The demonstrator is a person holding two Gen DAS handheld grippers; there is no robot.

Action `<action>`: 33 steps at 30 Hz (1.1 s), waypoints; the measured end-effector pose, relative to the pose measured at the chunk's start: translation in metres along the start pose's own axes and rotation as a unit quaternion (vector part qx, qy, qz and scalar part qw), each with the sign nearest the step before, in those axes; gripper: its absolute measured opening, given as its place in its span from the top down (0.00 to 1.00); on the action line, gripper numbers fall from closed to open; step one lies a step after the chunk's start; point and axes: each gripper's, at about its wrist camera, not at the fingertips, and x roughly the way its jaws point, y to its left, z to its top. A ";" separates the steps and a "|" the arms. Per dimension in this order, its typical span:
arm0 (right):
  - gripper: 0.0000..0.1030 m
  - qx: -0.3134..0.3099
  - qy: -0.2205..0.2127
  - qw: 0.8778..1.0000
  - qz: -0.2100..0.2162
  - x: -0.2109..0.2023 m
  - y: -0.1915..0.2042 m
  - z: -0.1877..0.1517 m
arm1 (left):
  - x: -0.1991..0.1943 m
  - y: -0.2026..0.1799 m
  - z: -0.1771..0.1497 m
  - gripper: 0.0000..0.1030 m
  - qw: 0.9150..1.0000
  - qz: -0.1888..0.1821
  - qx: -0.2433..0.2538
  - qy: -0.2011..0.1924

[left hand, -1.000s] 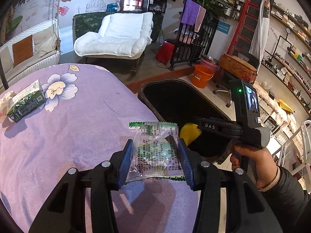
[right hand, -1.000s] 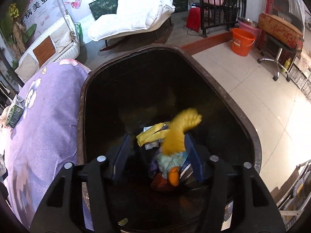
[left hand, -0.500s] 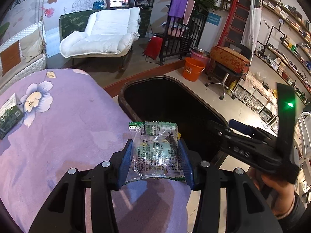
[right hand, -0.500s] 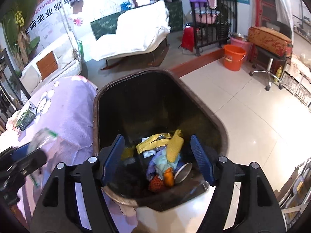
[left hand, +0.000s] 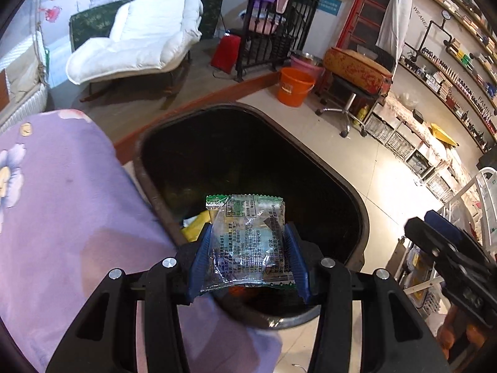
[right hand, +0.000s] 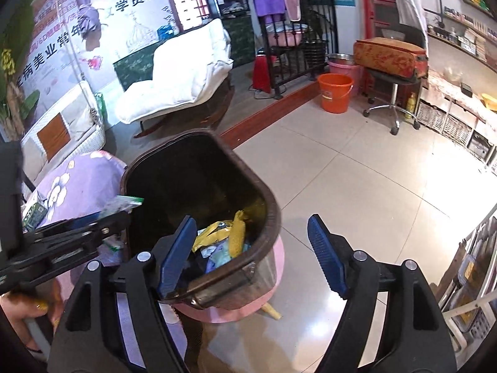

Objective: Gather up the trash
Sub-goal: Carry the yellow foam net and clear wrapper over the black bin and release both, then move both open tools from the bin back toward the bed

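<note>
The left gripper (left hand: 248, 259) had its blue ribbed pads pressed against the two sides of a crinkled clear plastic snack wrapper with green printed edges (left hand: 248, 236), which stood upright between them, its serrated top edge rising past the fingertips. That wrapper hung over the near part of the dark brown oval plastic trash bin (left hand: 357, 205), above the bin's open mouth and just inside its rim on the side beside the purple floral cloth-covered table (left hand: 68, 205). Inside the bin, below and left of the wrapper, lay a yellow scrap. The right gripper (right hand: 251, 248) stood with its jaws spread wide, having just been opening, and nothing was between them; it hovered above the bin's near rim (right hand: 261, 186), one blue pad over the bin's interior and the other outside the bin over the tiled floor (right hand: 357, 186). In the right wrist view the bin held yellow packaging, a corn cob and mixed scraps, and the wrapper (right hand: 124, 202) showed at the bin's table side.
</note>
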 end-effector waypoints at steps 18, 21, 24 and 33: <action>0.21 0.042 -0.004 0.999 -0.022 -0.004 -0.023 0.002 | -0.001 -0.013 0.002 0.22 0.999 0.010 0.031 -0.008; 0.21 0.040 -0.001 0.999 -0.017 -0.003 -0.020 0.002 | -0.012 -0.007 -0.004 0.21 1.000 0.007 0.018 -0.019; 0.21 0.035 0.001 0.999 -0.008 -0.002 -0.014 0.002 | -0.027 0.001 -0.012 0.21 0.999 0.013 0.007 -0.034; 0.21 -0.004 0.011 0.999 0.033 0.001 0.026 -0.001 | -0.080 0.031 -0.050 0.21 0.992 0.087 -0.019 -0.084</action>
